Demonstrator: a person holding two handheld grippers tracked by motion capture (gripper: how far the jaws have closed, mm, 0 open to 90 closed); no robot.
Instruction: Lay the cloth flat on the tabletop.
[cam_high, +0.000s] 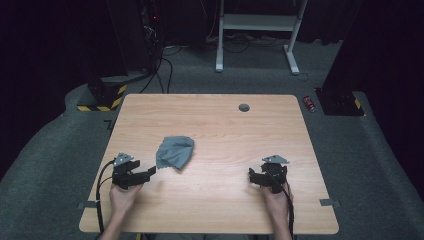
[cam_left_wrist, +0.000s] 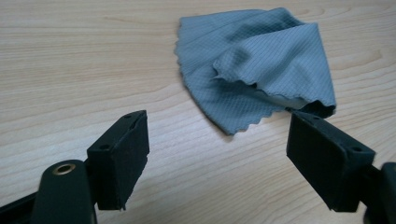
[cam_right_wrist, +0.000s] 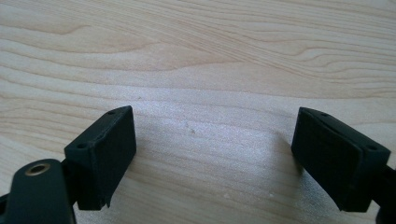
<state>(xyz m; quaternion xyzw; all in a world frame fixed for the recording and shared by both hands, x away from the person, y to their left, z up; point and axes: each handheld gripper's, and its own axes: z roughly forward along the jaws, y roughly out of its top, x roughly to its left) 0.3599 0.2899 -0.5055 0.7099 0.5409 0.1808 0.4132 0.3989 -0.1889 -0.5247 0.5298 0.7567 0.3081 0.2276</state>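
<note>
A crumpled grey cloth (cam_high: 174, 152) lies on the wooden table (cam_high: 210, 125), left of centre. In the left gripper view the cloth (cam_left_wrist: 254, 65) sits just beyond the jaws, folded over itself with a scalloped edge. My left gripper (cam_high: 148, 172) rests on the table near the front left, pointing right toward the cloth, open and holding nothing (cam_left_wrist: 217, 154). My right gripper (cam_high: 253, 176) rests at the front right, pointing left, open over bare wood (cam_right_wrist: 215, 154).
A round grey cable hole (cam_high: 244, 107) sits near the table's far edge. Beyond the table stand a white desk frame (cam_high: 257, 30), black stands with yellow striped bases (cam_high: 102, 97), cables on the carpet and a small red object (cam_high: 309, 103).
</note>
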